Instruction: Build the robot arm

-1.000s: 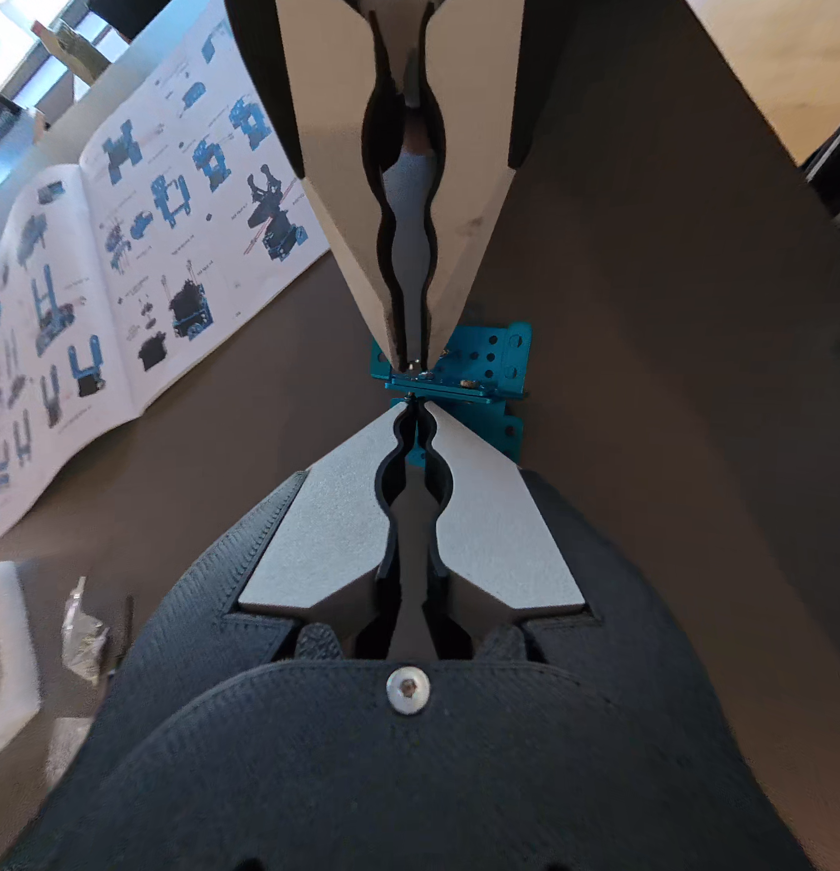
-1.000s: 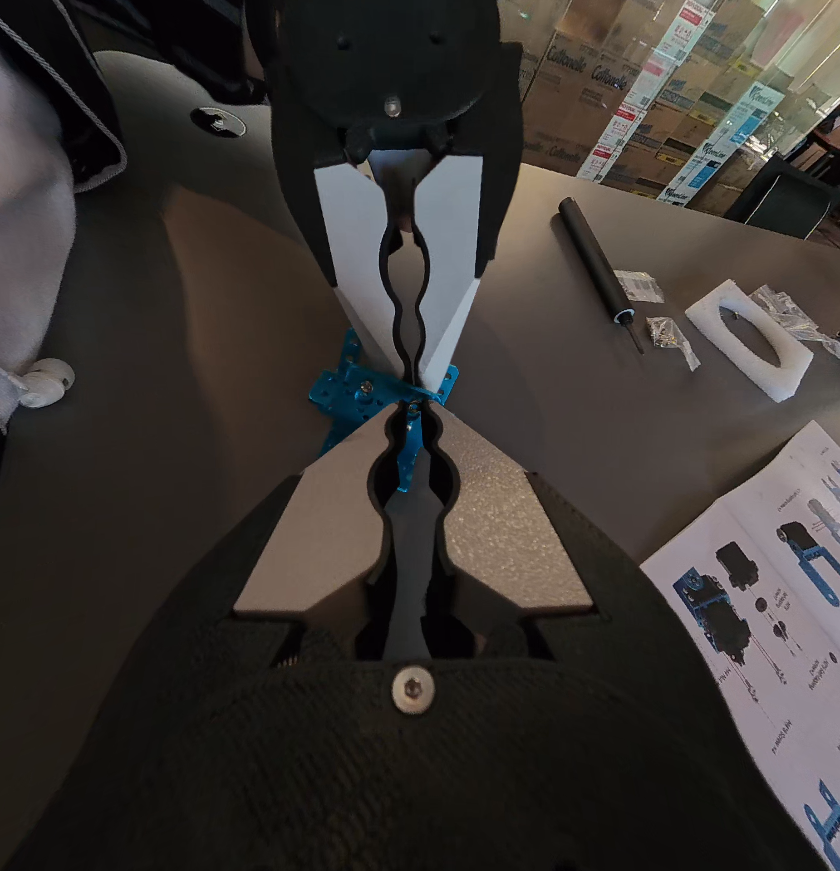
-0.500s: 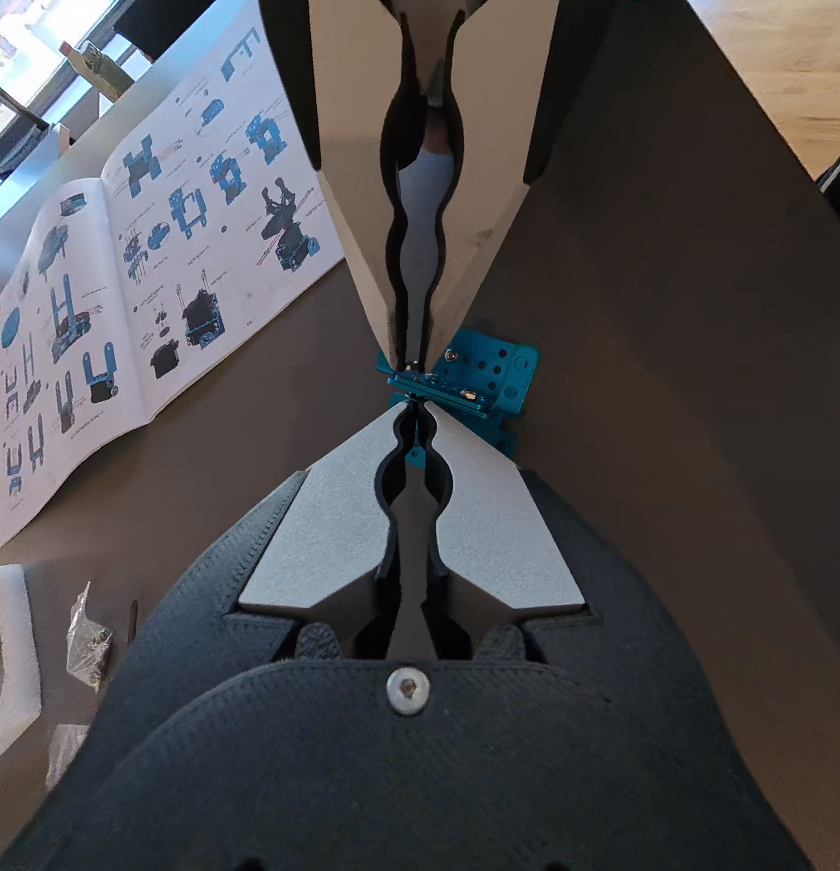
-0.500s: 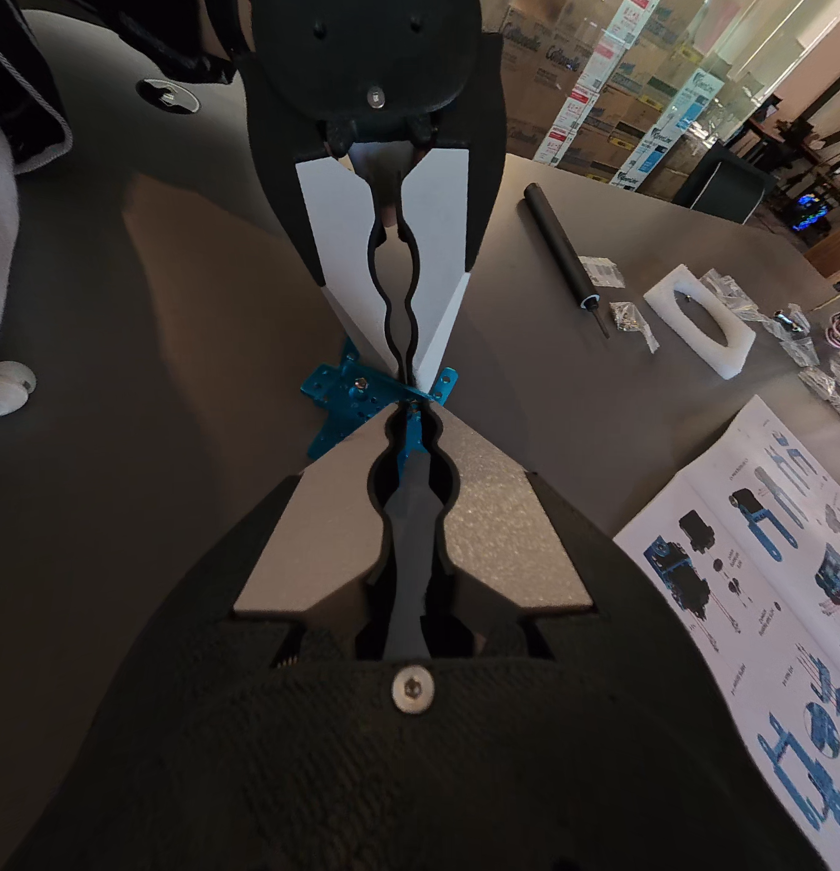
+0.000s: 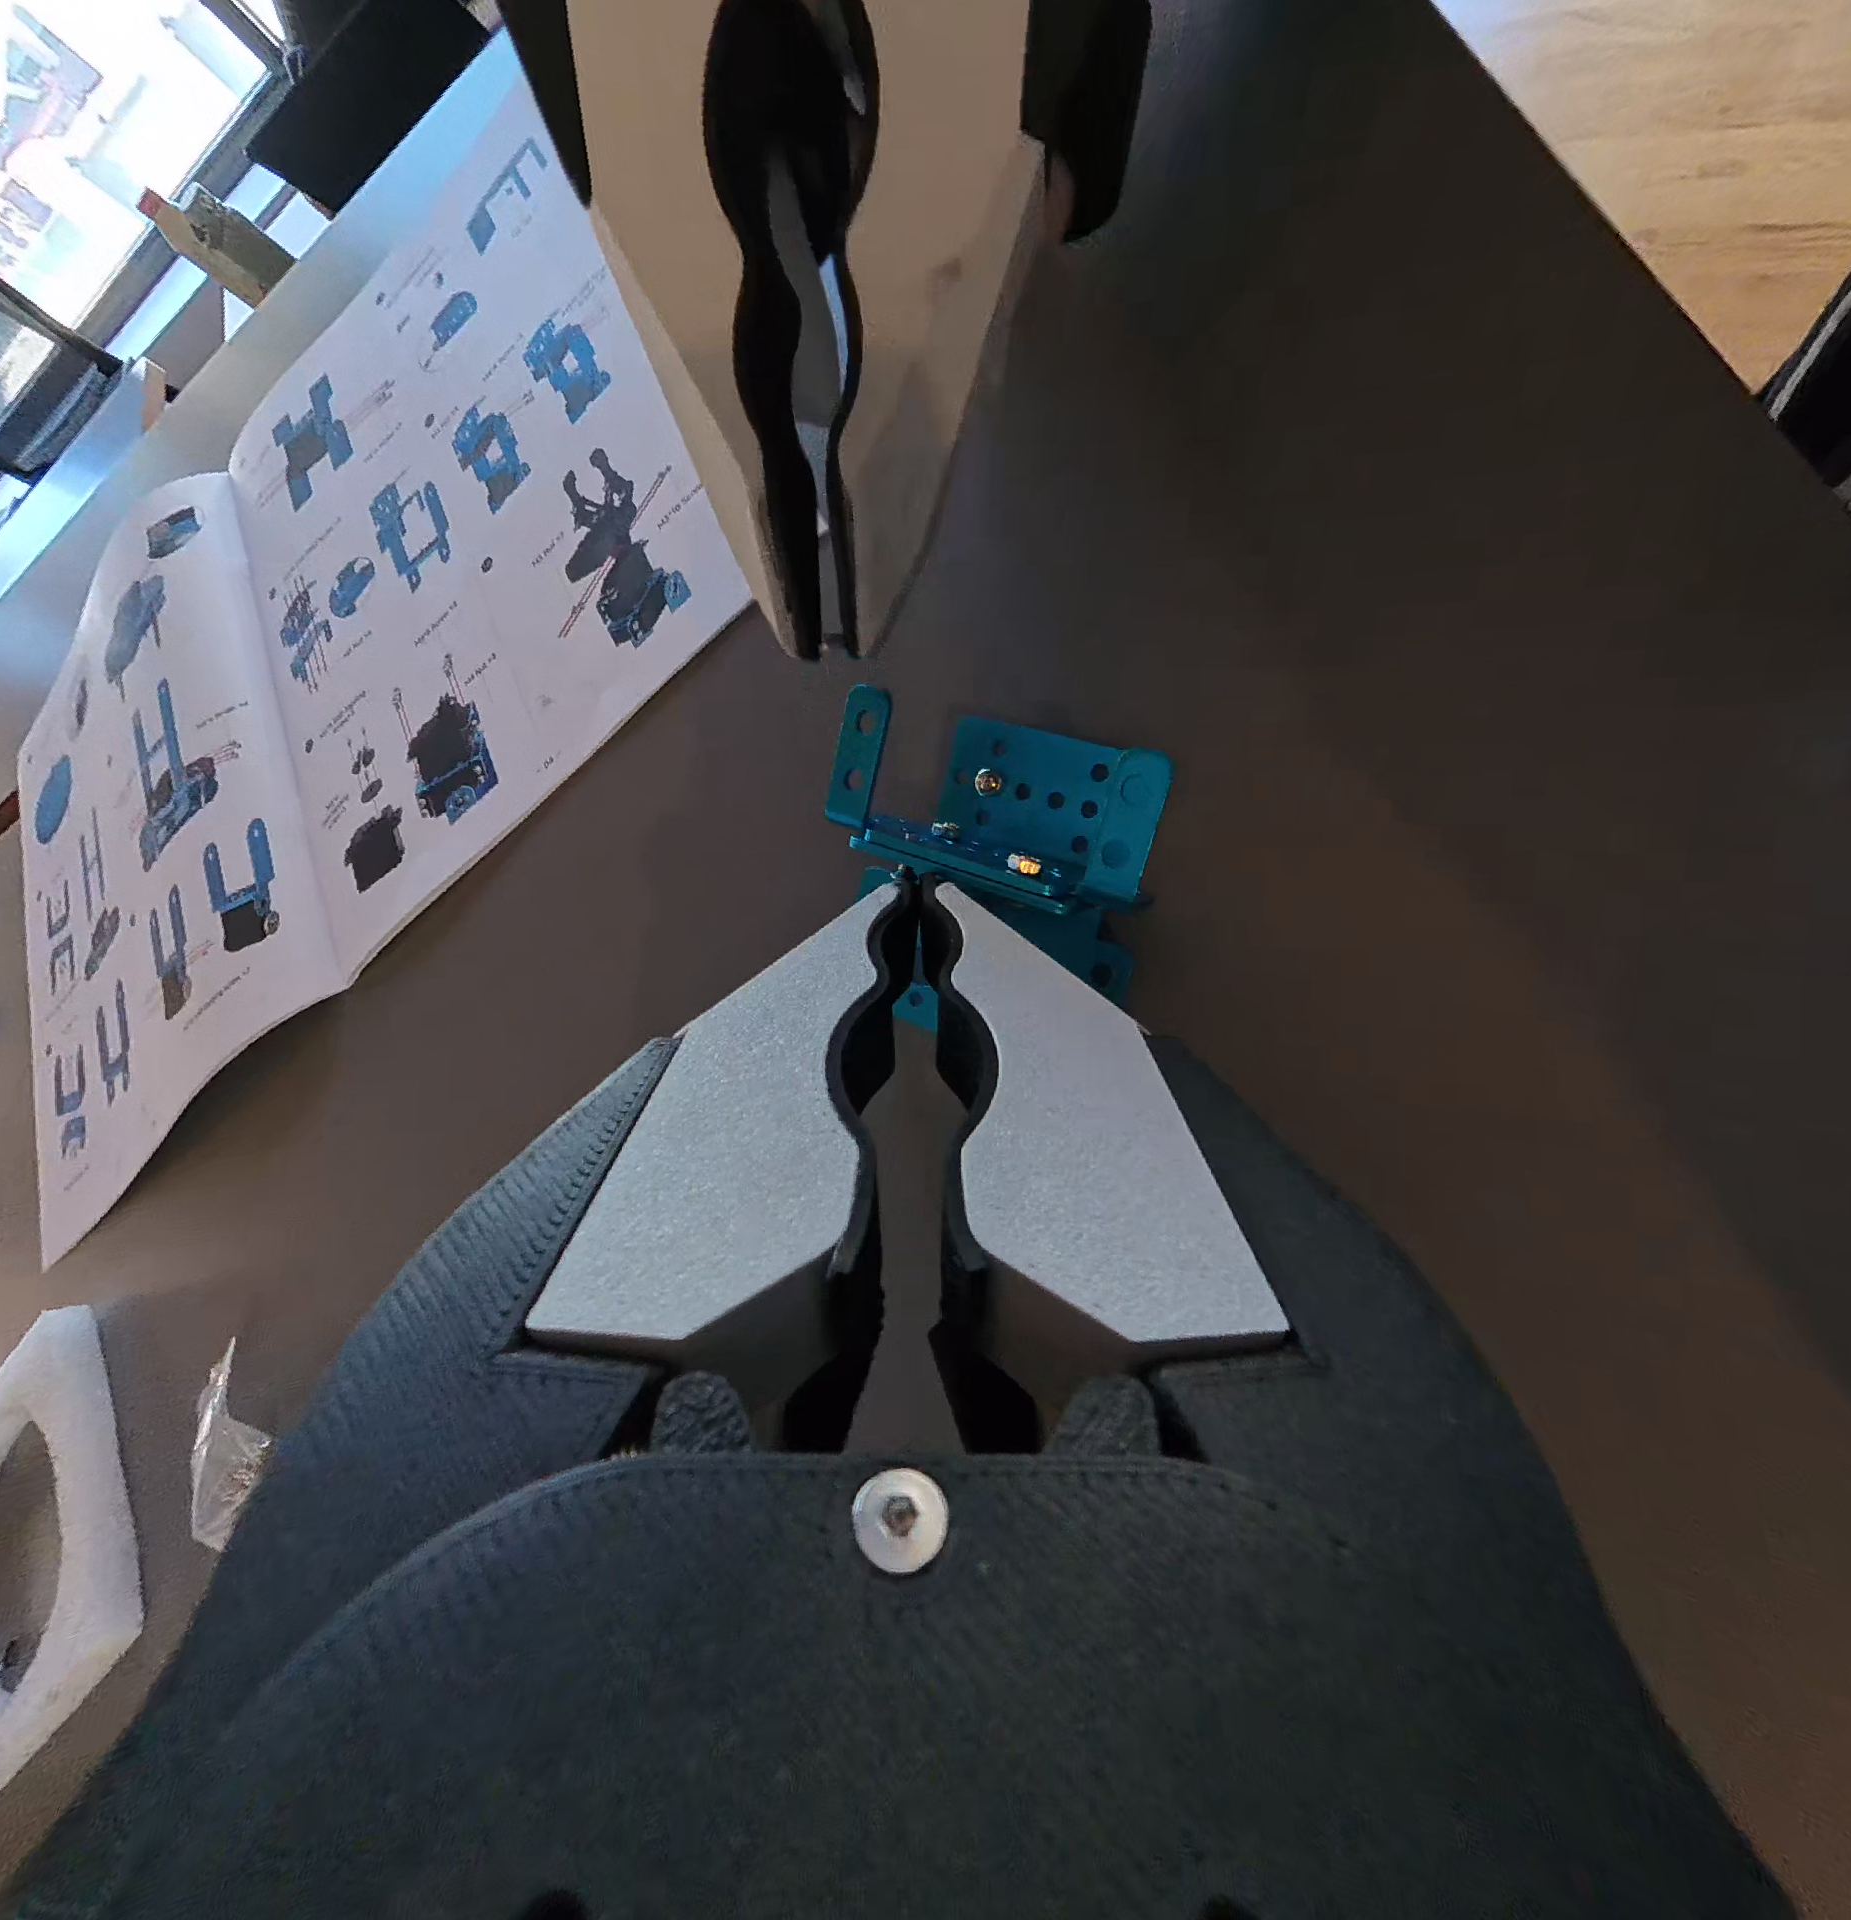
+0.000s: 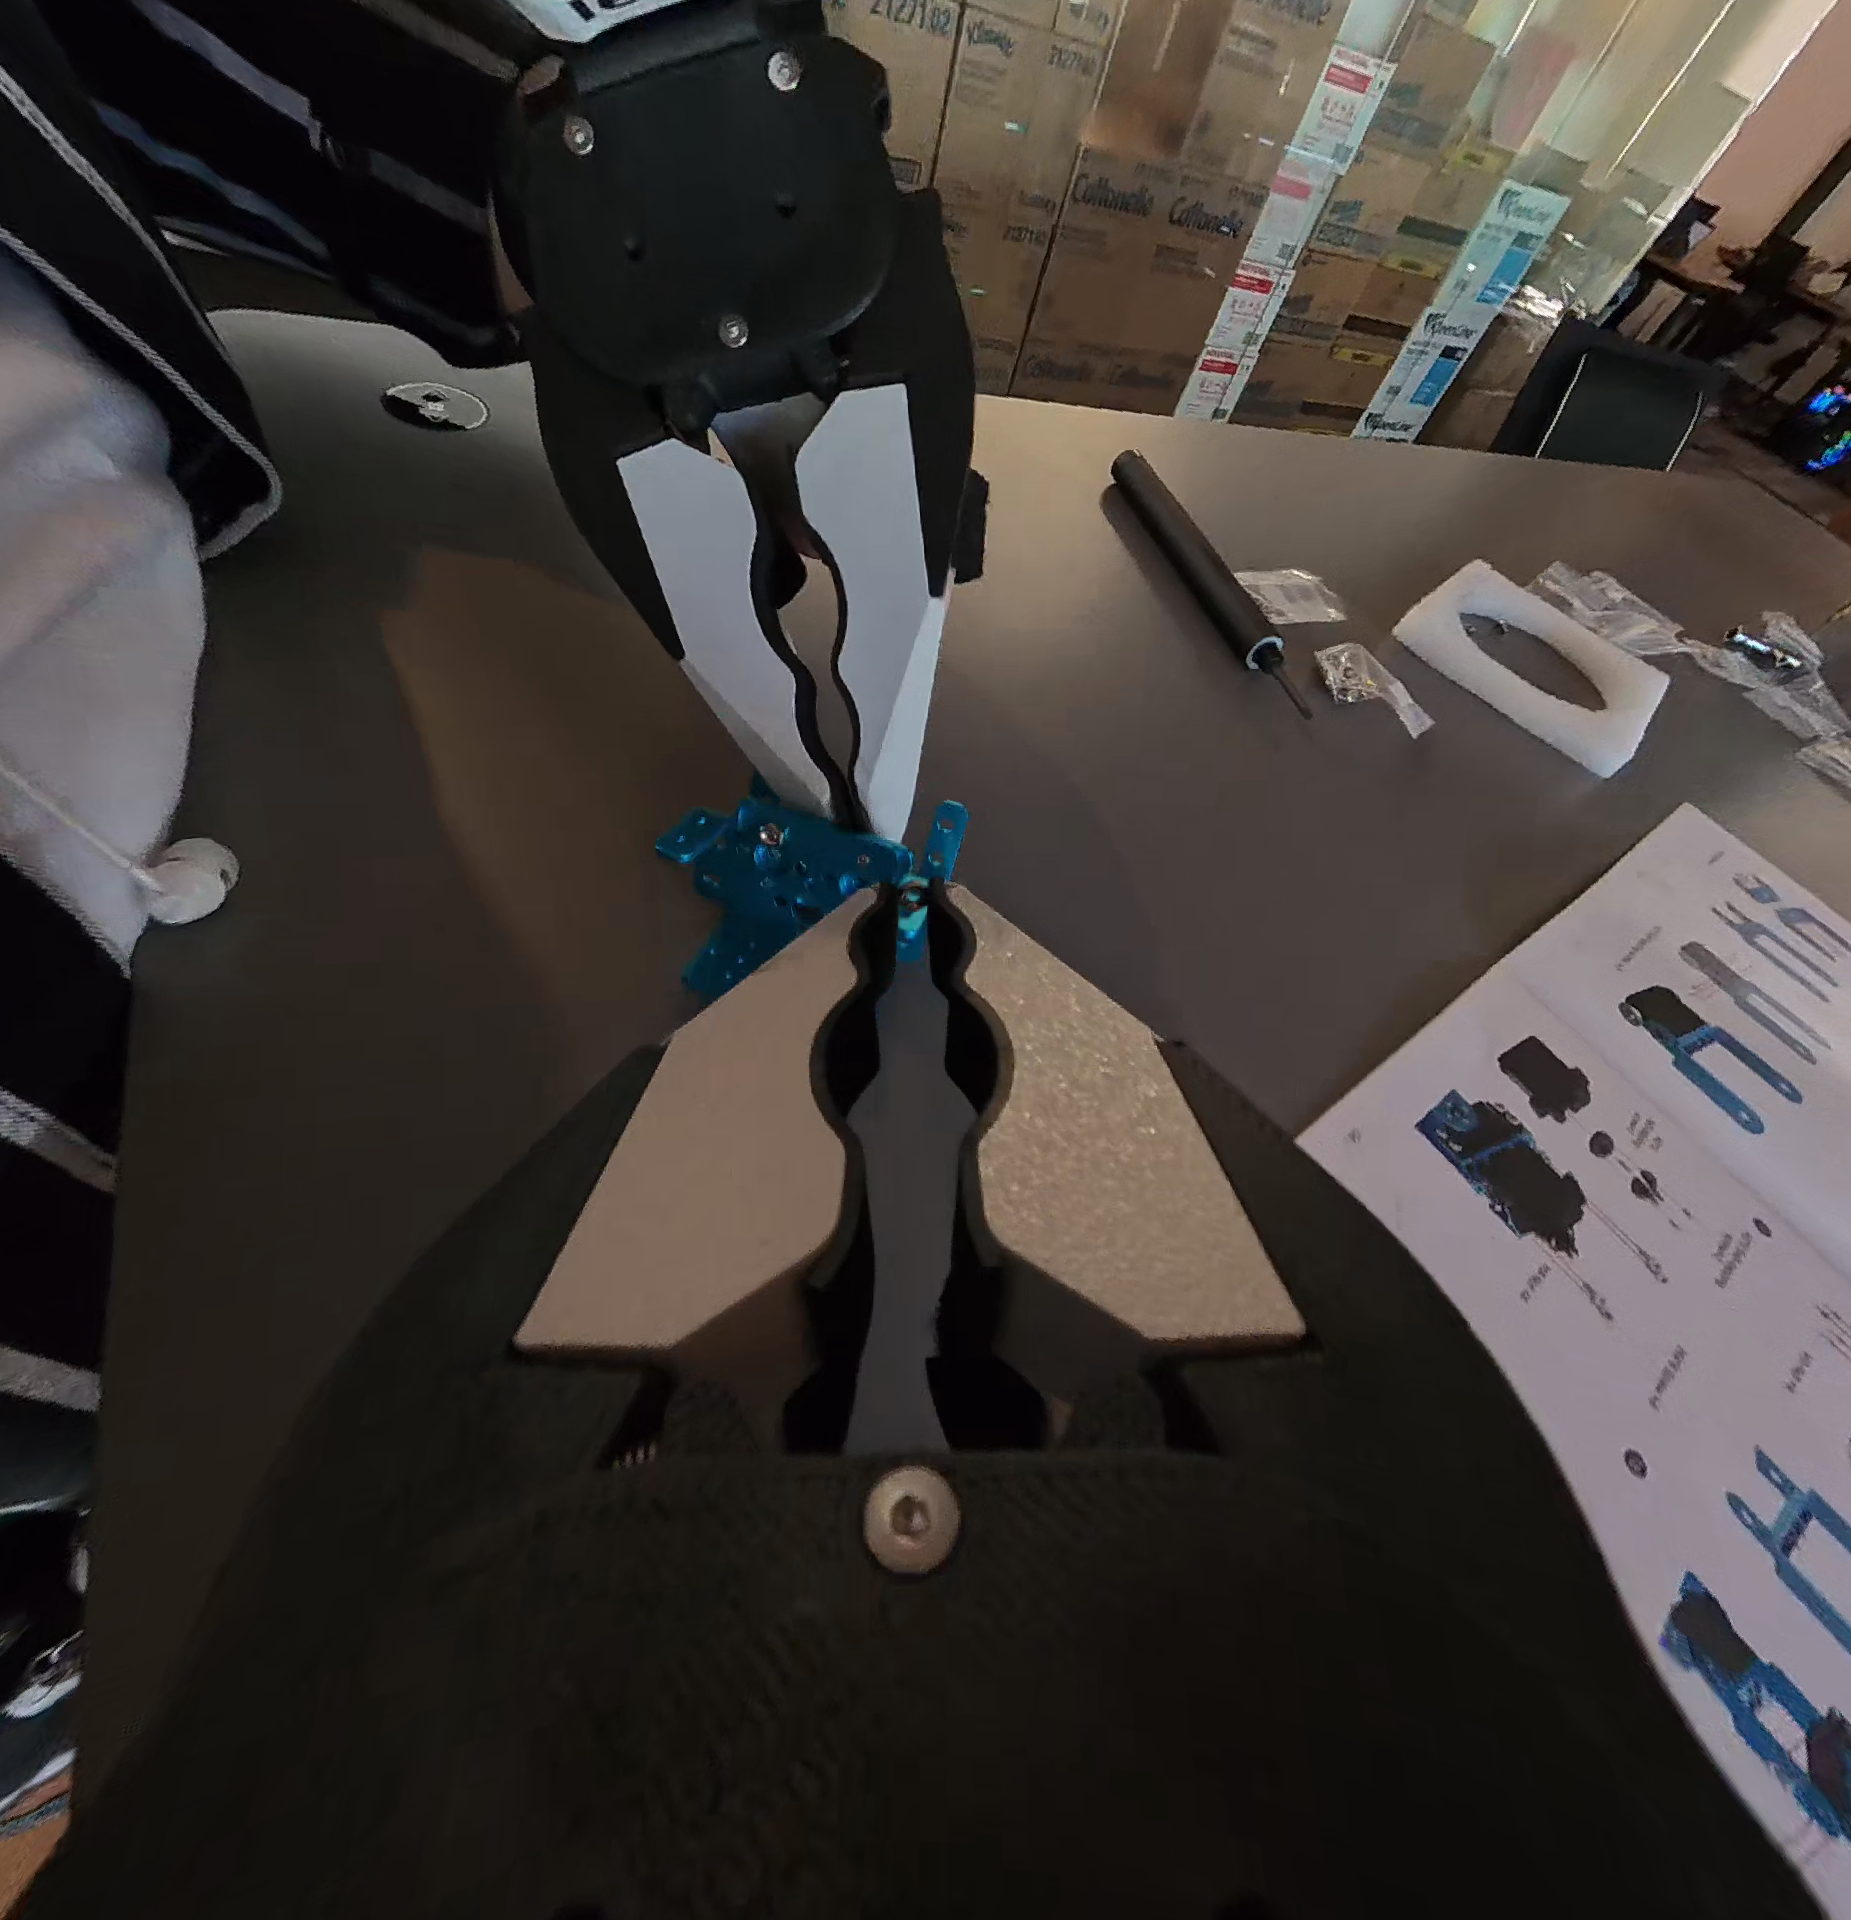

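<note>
Your left gripper (image 5: 916, 896) has its jaws clenched on the near edge of the blue bracket assembly (image 5: 1046, 800), at mid-frame on the dark desk (image 5: 1420, 727). Just beyond, your right gripper (image 5: 825, 646) hangs over the bracket's upright tab, jaws pressed nearly together and seemingly empty. The open manual (image 5: 329, 623) lies upper left.

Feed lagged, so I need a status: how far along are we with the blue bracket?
Done: screws already sit in the blue bracket assembly. In hand: left gripper clamps its edge; right gripper hangs clear, shut. Left: cannot tell; small bags lie aside.
</note>
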Tool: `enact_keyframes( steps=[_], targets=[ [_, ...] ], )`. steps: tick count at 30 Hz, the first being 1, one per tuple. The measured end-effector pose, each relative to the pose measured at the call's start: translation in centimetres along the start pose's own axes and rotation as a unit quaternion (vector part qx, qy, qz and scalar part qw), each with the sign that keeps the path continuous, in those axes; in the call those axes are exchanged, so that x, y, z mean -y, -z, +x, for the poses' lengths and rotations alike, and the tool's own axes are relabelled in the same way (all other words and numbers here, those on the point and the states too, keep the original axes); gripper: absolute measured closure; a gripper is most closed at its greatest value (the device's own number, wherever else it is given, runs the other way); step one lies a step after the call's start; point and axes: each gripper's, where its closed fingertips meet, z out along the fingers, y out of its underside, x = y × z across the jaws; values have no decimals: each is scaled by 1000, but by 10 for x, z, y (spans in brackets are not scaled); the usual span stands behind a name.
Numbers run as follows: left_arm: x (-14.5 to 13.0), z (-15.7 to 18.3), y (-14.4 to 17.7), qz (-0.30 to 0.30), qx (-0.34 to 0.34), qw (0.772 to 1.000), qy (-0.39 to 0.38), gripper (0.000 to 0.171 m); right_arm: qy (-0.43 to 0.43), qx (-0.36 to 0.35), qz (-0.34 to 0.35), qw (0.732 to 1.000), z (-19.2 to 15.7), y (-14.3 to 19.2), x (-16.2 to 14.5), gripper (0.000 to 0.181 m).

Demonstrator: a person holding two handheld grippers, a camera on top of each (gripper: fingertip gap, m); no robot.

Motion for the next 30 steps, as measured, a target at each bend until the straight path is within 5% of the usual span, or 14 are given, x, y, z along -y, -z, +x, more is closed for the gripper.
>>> enact_keyframes(
  steps=[30],
  targets=[
    [12,11,-3,23,-123,992,2,171,-22,-23,-28,999,8,-5,-11,176]
  ],
)
